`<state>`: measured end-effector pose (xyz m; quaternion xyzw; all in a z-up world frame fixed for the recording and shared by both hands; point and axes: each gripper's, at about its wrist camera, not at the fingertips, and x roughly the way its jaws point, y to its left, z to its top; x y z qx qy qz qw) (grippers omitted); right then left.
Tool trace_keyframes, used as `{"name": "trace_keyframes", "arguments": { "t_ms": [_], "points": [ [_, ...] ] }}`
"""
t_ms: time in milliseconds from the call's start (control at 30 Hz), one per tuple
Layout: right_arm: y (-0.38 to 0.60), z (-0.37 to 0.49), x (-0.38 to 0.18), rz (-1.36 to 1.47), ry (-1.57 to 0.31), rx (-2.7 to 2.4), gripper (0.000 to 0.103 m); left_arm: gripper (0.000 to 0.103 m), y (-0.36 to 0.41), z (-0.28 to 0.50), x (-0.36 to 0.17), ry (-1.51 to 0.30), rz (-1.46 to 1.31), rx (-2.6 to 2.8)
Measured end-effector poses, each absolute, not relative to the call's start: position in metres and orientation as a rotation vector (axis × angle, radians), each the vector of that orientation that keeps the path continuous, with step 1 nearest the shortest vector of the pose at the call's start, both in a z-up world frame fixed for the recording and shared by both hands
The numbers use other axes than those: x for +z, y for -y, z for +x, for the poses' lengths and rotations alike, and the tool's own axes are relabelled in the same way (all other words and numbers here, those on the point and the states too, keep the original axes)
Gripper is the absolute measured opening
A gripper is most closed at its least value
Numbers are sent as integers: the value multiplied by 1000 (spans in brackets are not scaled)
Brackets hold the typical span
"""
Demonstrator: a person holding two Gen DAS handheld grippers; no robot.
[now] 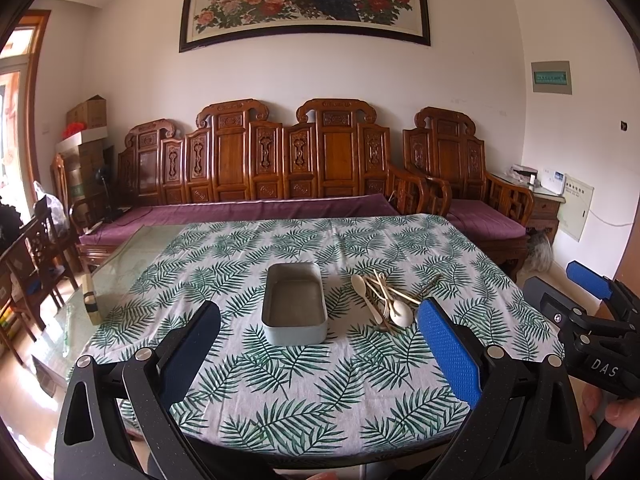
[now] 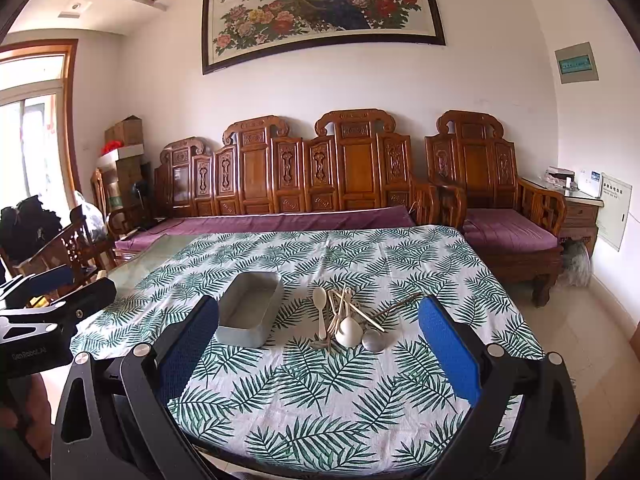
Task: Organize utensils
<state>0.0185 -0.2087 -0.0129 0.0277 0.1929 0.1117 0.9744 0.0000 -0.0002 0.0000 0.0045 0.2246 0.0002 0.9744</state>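
Observation:
An empty grey rectangular box (image 1: 294,306) stands on the leaf-print tablecloth (image 1: 304,384); it also shows in the right wrist view (image 2: 250,312). To its right lies a pile of utensils (image 1: 386,300): cream spoons, a fork and chopsticks, also in the right wrist view (image 2: 352,320) with a metal spoon (image 2: 374,338). My left gripper (image 1: 320,356) is open and empty, held above the table's near edge before the box. My right gripper (image 2: 320,356) is open and empty, facing the pile; it shows at the right of the left wrist view (image 1: 592,304).
The table's left part is bare glass (image 1: 120,264) with a small wooden block (image 1: 91,300) on it. A carved wooden sofa with purple cushions (image 1: 256,208) stands behind the table. Chairs (image 1: 32,264) stand to the left, an armchair (image 1: 472,200) to the right.

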Motion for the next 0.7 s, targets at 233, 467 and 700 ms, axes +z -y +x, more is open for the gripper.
{"name": "trace_keyframes", "arguments": {
  "t_ms": [233,467,700],
  "points": [
    [209,18,-12,55,-388,226,100,95,0,0,0,-454,11,0],
    [209,18,-11,55,-389,226,100,95,0,1,0,-455,12,1],
    [209,18,-9,55,-388,226,100,95,5,0,2,-455,12,2]
  ]
}}
